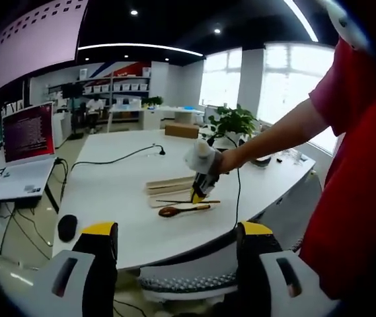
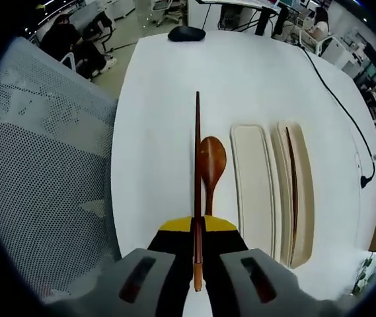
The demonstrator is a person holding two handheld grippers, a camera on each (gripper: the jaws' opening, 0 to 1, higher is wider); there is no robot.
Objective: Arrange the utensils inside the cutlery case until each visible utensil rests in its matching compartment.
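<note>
**White surface, one chopstick gripped, one in the case**

White surface [image 1: 118, 191] with rounded corners stands in an open office with shelving, tall windows and ceiling lights. In the left gripper view, the left gripper [image 1: 174, 264] hangs off the near edge with its jaws released, nothing between them. A laptop [image 1: 26, 155] sits at the far left, a black mouse [image 1: 67, 226] near the left corner, a potted plant [image 1: 230, 123] toward the far right edge. A person's arm holds the right gripper [image 1: 199, 193] over the cutlery case [image 1: 169, 186], just beside the wooden spoon [image 1: 182, 210].

In the right gripper view, the jaws are clenched on a dark chopstick [image 2: 197, 191] that points away along the surface. The spoon lies alongside it on the bare surface, outside the case. A second chopstick [image 2: 292, 188] rests in the case's narrow right compartment; the wider left compartment holds nothing. A mesh chair [image 2: 39, 172] stands by the left edge.
</note>
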